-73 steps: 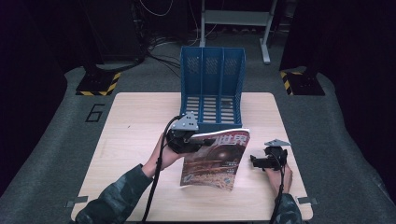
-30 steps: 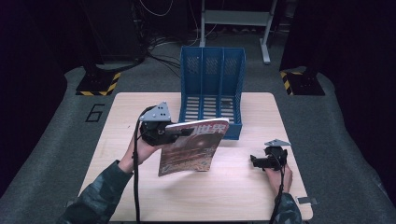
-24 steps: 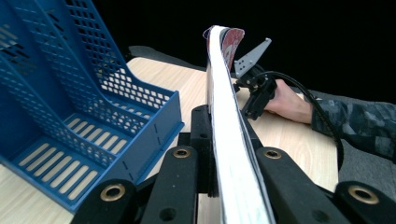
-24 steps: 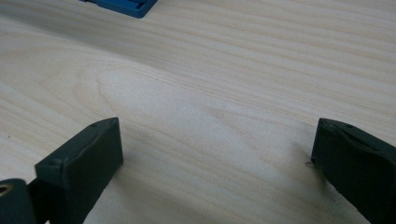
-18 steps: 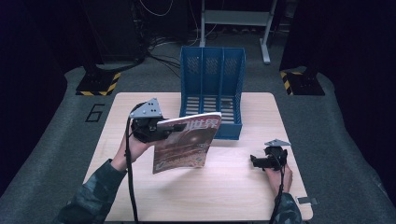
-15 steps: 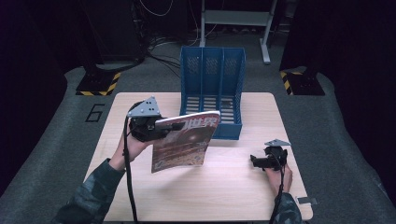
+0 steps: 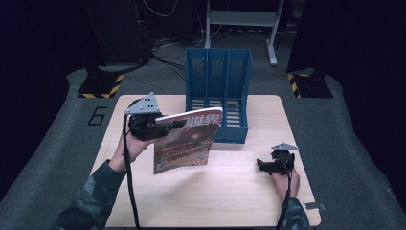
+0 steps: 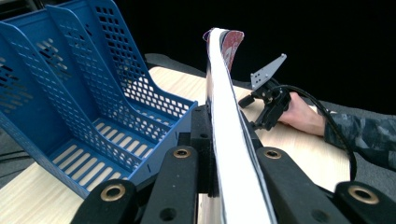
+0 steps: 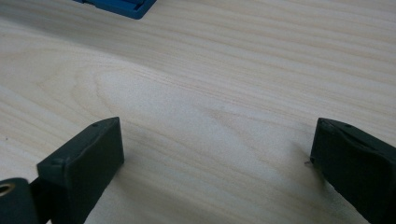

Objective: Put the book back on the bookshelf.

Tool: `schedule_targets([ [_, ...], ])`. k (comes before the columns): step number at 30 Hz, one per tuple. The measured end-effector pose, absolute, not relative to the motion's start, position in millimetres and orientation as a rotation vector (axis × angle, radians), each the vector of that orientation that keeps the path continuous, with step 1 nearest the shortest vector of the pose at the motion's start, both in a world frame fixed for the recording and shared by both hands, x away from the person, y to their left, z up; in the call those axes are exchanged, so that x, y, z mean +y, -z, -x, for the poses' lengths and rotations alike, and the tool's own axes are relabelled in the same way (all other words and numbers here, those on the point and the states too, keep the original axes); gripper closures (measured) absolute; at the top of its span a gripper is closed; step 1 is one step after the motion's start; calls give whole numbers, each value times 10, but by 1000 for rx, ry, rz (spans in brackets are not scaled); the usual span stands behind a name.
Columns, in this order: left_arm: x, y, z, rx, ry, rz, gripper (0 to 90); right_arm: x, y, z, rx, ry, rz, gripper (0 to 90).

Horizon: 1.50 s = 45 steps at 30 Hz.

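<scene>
I have the magazine (image 7: 184,141) pinched by its spine edge in my left gripper (image 7: 152,125), jaws pressed hard on it, and it hangs in the air on edge above the left half of the wooden table (image 7: 230,201), cover facing me. What the next move turns on, as I judge it, is that the blue three-slot file rack (image 7: 218,100) lies beyond the magazine and a little to its right in the high view, just behind its far corner, with its slots running away from me. The magazine's long axis now runs across the rack's front and dips toward me, so I would have to swing it in line with a slot before sliding it in. In the left gripper view the rack (image 8: 88,107) sits left of the thin white page edge (image 8: 229,135). My left hand is plainly the nearer one; my right gripper (image 7: 276,164) rests on the table well off to the right, jaws spread wide on nothing. The cover carries large white Chinese characters, "世界"; smaller print is too blurred to read
</scene>
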<state>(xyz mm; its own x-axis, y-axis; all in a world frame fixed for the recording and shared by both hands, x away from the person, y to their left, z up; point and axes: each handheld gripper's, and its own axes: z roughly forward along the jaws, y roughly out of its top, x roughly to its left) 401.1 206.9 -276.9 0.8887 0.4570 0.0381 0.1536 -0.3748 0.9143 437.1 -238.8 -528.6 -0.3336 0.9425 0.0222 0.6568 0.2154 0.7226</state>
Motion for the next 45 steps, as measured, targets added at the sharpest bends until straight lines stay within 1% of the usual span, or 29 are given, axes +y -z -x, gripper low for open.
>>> schedule_targets([
  [21, 2145, 2491, -4126, 471, -403, -1919, 837, -2390, 5286, -4372, 2071, -905, -1476, 25],
  [39, 1990, 2197, -4293, 472, -489, -1892, 837, -2390, 5286, -4372, 2069, -905, -1478, 27],
  [45, 1942, 2144, -4408, 520, -510, -1872, 837, -2399, 5284, -4372, 2075, -899, -1470, 29],
])
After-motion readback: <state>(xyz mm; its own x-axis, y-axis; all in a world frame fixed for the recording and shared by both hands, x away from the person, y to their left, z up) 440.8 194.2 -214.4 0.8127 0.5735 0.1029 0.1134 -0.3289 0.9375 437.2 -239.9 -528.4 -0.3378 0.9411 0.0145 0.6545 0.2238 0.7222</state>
